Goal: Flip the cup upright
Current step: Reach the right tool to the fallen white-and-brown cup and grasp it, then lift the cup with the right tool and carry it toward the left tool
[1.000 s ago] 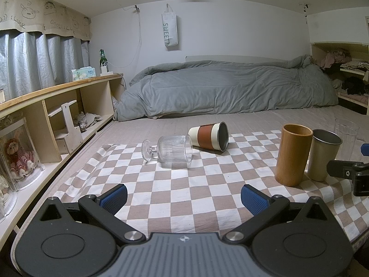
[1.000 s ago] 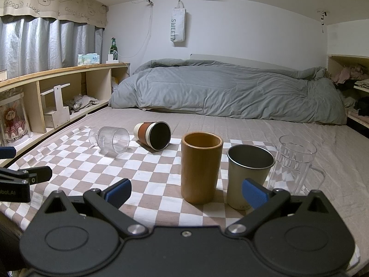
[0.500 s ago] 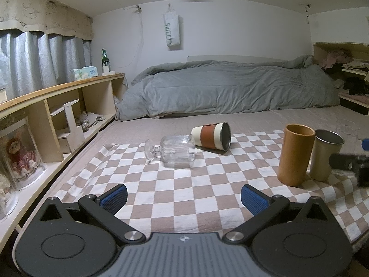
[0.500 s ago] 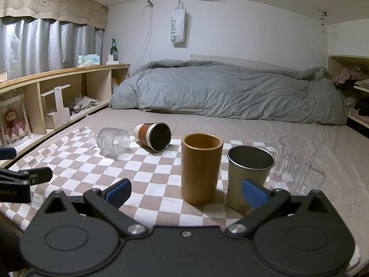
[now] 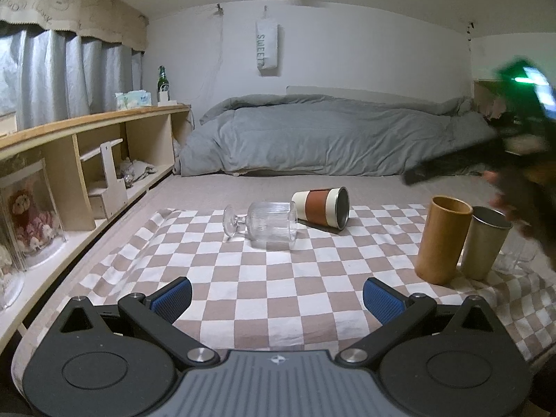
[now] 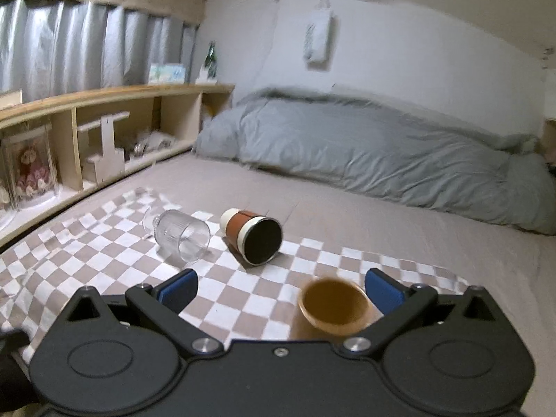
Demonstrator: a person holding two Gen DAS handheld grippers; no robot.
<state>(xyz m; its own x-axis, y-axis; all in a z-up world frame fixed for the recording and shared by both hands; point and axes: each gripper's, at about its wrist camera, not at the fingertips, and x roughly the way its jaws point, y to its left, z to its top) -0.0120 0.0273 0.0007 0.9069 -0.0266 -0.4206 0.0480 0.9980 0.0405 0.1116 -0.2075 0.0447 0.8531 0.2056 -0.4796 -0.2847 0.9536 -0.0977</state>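
Observation:
A brown-and-cream cup (image 5: 321,206) lies on its side on the checkered cloth (image 5: 271,285), mouth to the right; it also shows in the right wrist view (image 6: 255,234). A ribbed clear glass (image 5: 266,224) lies on its side just left of it, also in the right wrist view (image 6: 182,234). My left gripper (image 5: 276,300) is open and empty, low near the cloth's front edge. My right gripper (image 6: 279,290) is open and empty, raised above the upright wooden cup (image 6: 333,305), and appears blurred at the right of the left wrist view (image 5: 514,160).
An upright wooden cup (image 5: 443,243) and a steel cup (image 5: 484,241) stand at the cloth's right. A grey duvet (image 5: 330,139) lies behind. A wooden shelf (image 5: 87,160) runs along the left.
My right gripper has risen and moved forward and left over the wooden cup, toward the lying cups. My left gripper has barely moved.

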